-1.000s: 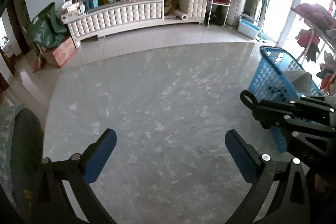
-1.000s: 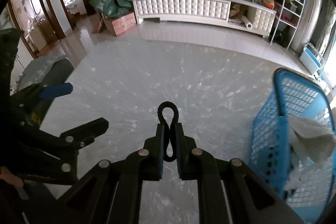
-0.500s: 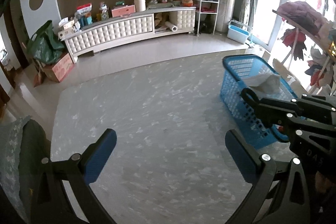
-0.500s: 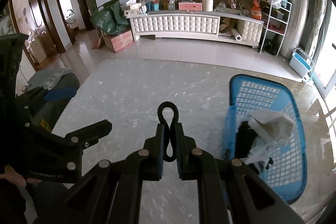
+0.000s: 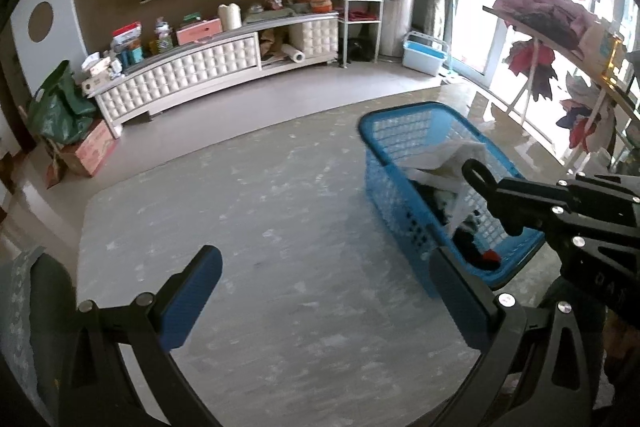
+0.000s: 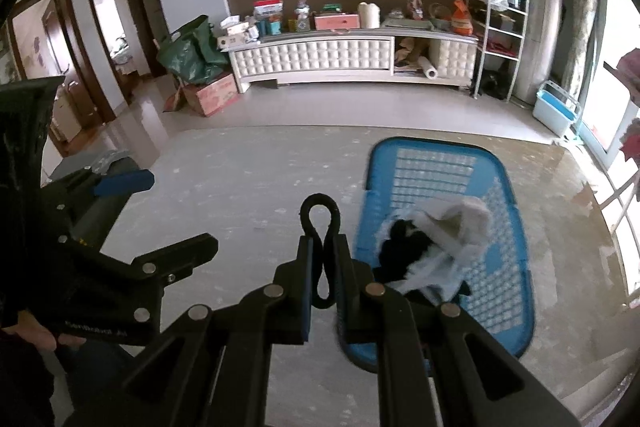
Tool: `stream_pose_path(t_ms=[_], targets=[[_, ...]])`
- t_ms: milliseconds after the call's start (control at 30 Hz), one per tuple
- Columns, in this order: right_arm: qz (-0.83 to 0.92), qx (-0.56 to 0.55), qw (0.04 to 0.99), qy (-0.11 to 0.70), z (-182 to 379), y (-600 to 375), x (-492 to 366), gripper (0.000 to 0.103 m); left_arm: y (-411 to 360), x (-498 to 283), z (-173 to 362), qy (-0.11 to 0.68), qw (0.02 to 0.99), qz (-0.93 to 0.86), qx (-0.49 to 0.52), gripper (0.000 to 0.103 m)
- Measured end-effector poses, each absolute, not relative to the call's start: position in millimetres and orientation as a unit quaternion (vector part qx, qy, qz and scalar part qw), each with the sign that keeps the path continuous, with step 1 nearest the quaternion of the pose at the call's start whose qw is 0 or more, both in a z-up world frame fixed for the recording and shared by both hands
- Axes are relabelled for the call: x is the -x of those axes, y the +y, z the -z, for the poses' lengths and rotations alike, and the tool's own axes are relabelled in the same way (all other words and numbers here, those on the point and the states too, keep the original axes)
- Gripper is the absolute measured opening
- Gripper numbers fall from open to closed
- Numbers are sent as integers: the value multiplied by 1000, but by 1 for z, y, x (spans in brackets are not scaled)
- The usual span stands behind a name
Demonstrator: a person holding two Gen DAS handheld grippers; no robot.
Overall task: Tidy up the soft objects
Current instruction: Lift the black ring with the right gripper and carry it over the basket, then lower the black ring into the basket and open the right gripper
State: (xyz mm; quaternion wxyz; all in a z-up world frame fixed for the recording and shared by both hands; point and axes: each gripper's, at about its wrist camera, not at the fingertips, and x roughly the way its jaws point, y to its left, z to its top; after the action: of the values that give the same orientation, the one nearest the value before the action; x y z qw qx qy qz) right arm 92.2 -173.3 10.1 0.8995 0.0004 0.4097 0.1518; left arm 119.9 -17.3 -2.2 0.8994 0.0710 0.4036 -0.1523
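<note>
A blue mesh laundry basket (image 5: 400,111) (image 6: 440,147) stands on the grey floor mat. A white cloth (image 5: 452,155) (image 6: 460,223) and a black garment (image 6: 404,243) lie in it. My left gripper (image 5: 326,291) is open over bare mat, left of the basket, with nothing between its blue pads. My right gripper (image 6: 322,247) is shut just left of the basket's near end, above the mat. A thin black loop (image 6: 320,211) sticks out between its pads. In the left wrist view the right gripper (image 5: 480,179) hangs over the basket's near part.
A white tufted cabinet (image 6: 312,59) lines the far wall, with a green bag (image 6: 192,51) and a cardboard box (image 6: 212,99) at its left. A white shelf rack (image 6: 500,39), a small blue bin (image 6: 556,107) and a clothes rack (image 5: 540,27) stand right. A dark cushion (image 5: 52,291) lies left.
Both cameras have risen and swung, so the basket has come from the right edge toward the middle of both views. Its contents now show. Neither gripper's jaws have changed.
</note>
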Motion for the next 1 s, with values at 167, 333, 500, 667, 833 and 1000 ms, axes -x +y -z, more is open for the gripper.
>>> stream_pose_path(t_ms=[167,333,500,667,833,1000], targets=[[-134,-11,899,416,-3,-188,-93,9,-39,-129,7,408,893,171,-76,103],[-112,-21,898,424,5,-205,-99,9,-57,-139,11,413,890,180,-76,103],[-96,-35,893,438,19,-222,-105,9,-69,-148,21,422,884,186,-78,103],[-88,-42,884,457,33,-227,-114,9,-78,-159,34,431,878,190,-79,103],[-94,-43,874,476,45,-222,-121,9,-82,-172,47,445,872,191,-74,103],[-106,-37,864,491,53,-218,-125,9,-82,-181,61,457,867,189,-69,103]])
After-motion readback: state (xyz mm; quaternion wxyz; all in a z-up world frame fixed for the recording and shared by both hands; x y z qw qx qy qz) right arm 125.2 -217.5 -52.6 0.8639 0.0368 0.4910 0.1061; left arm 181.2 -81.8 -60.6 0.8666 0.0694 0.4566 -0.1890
